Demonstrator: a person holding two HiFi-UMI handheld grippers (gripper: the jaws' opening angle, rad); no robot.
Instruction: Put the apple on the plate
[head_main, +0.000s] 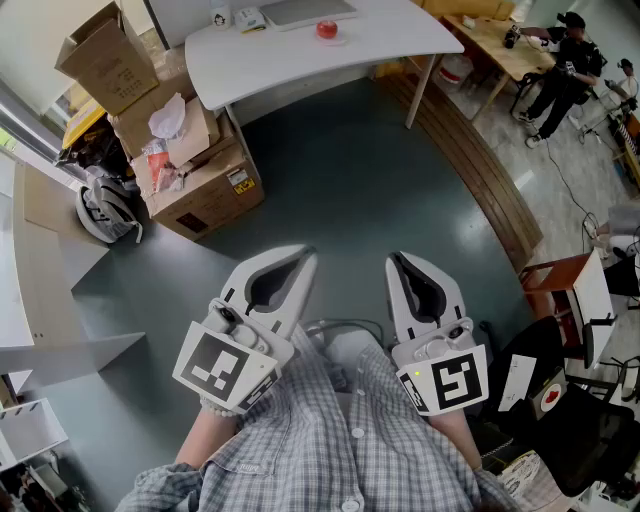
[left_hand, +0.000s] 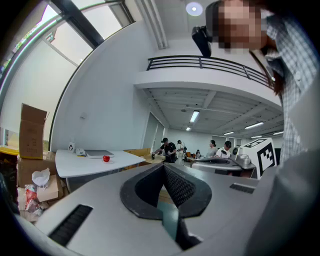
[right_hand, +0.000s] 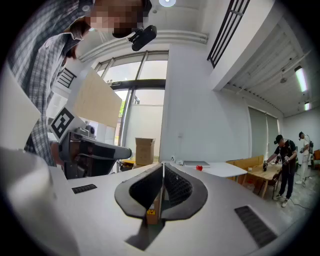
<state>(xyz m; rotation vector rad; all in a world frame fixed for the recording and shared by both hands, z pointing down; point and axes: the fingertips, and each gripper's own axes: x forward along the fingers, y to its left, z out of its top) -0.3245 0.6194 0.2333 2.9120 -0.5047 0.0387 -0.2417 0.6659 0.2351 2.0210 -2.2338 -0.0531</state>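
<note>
- Right now the left tool (head_main: 303, 258) and right tool (head_main: 398, 264) are both pressed together, empty and level, well apart from the apple (head_main: 327, 29) sitting mid-bench (head_main: 410, 40).
- Best bet, I'd say: step closer and spread one tool before reaching.
- Head view shows the floor between; gripper views show the apple side-on, tiny.

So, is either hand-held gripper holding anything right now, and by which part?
Nothing is held. The left hand-held gripper and the right hand-held gripper are both shut and empty; the apple sits on the far white table.
</note>
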